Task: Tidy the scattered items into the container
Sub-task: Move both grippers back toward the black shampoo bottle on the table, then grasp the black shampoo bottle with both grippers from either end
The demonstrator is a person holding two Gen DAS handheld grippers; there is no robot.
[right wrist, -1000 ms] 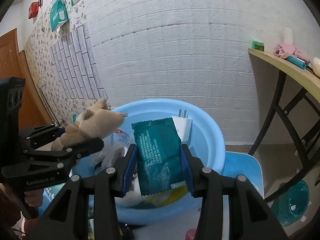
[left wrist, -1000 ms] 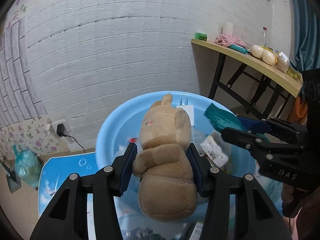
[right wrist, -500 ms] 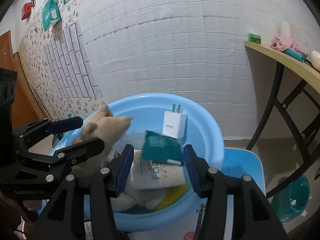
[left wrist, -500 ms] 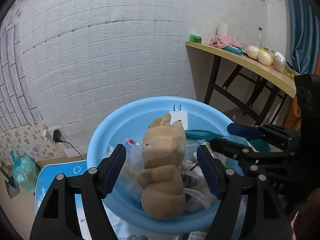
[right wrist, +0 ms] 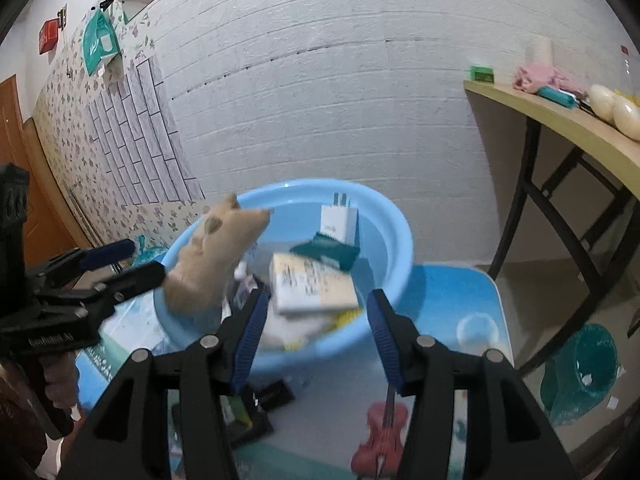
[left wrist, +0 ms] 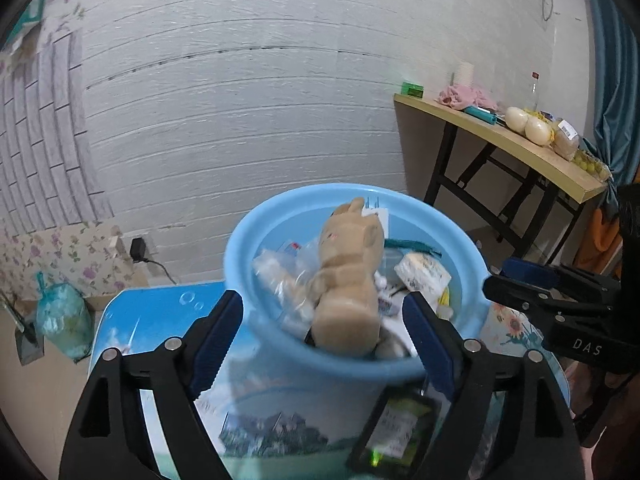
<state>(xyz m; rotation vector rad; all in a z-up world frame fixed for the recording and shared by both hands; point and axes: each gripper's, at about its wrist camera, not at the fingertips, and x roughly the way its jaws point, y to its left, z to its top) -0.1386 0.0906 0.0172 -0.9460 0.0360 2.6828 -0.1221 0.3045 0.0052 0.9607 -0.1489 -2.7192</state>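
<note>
A light blue basin (left wrist: pixel 256 304) (right wrist: pixel 394 252) stands on a small blue patterned table (left wrist: pixel 156 320) (right wrist: pixel 460 312). A tan plush toy (left wrist: pixel 348 280) (right wrist: pixel 216 256) leans inside it at its near left rim, among packets. A dark green packet (right wrist: pixel 326 250) lies on a white box (right wrist: pixel 314 284) in the basin, in front of a white charger plug (right wrist: pixel 338 220). My left gripper (left wrist: pixel 324 336) is open and empty, in front of the basin. My right gripper (right wrist: pixel 316 332) is open and empty, also drawn back from the basin.
On the table in front of the basin lie a small red toy violin (right wrist: pixel 382 436), a dark green-labelled packet (left wrist: pixel 396 432) and black items (right wrist: pixel 276 392). A wooden side table (left wrist: pixel 520 148) stands at the right. A teal bin (right wrist: pixel 584 368) and a bag (left wrist: pixel 60 316) sit on the floor.
Both grippers opened and let go: the plush toy and the green packet dropped into the basin. Both grippers have since pulled back toward me, away from the basin.
</note>
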